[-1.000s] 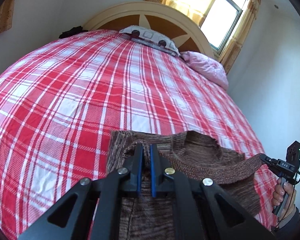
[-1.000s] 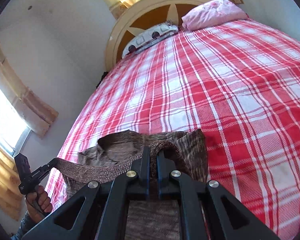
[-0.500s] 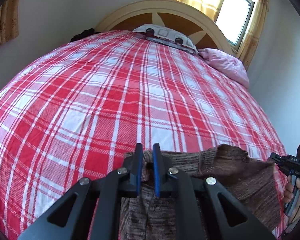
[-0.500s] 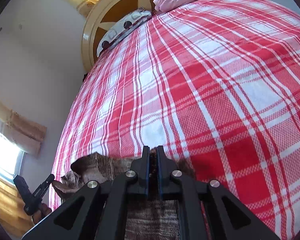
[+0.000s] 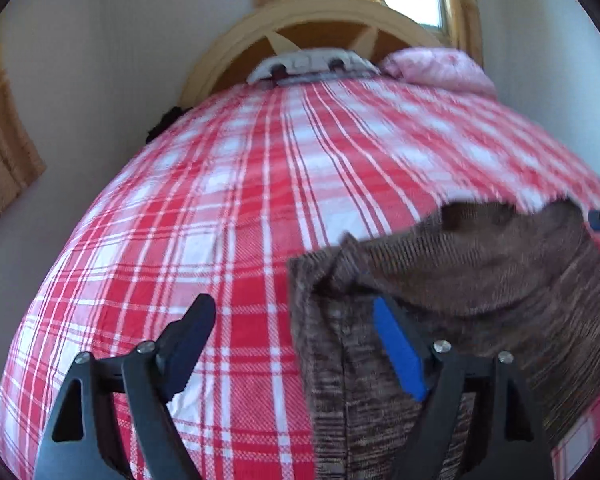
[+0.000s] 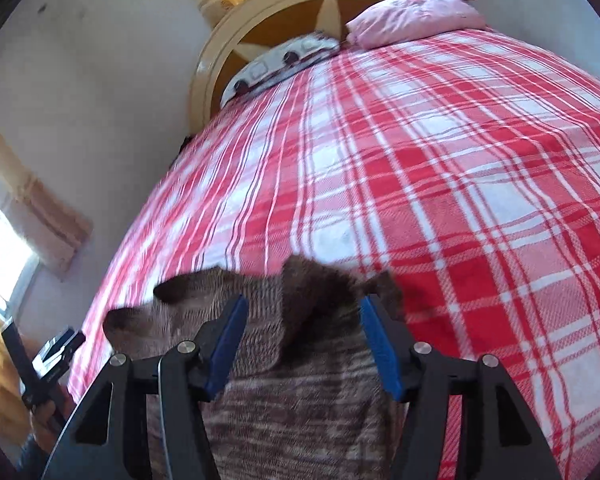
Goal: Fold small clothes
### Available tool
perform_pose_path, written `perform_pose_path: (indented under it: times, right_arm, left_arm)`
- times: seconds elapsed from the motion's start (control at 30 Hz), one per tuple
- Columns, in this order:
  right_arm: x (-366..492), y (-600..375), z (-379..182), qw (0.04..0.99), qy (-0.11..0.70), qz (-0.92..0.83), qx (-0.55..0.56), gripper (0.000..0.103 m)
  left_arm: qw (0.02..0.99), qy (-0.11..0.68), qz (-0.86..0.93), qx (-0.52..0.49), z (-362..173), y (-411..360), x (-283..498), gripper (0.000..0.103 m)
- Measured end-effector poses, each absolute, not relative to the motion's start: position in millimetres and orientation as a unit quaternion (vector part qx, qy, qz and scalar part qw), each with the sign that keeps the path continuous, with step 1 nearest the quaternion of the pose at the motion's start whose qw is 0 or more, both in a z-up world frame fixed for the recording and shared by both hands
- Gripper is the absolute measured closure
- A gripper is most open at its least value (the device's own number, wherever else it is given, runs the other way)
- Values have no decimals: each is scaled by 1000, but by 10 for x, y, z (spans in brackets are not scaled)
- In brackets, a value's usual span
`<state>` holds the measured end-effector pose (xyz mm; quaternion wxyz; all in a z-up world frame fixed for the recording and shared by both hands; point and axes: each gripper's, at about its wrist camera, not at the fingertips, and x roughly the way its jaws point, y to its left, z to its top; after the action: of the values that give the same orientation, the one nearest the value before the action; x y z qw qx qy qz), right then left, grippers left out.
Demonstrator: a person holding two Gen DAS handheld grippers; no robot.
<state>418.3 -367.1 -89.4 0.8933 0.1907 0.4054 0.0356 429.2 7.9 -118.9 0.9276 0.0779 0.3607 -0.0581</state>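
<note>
Left claw (image 5: 288, 340): fingers spread wide, gripping nothing; its right finger sits over the sweater (image 5: 480, 300), its left finger over bare bedspread (image 5: 220, 200) beside the sweater's left edge. Right claw (image 6: 302, 340): also spread wide, empty, both fingers above the sweater (image 6: 300, 400). Sweater lies flat on the bedspread at its near end, collar toward the headboard (image 6: 220, 52), long axis running toward the headboard.
</note>
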Motion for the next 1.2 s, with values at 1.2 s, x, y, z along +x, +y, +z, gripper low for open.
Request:
perform_pose_path:
  times: [1.2]
  right_arm:
    - [2888,-3410,-1192,868,494,-10,43,60]
  left_arm:
    - [901,426,-11,75,-1675,202,3486,16]
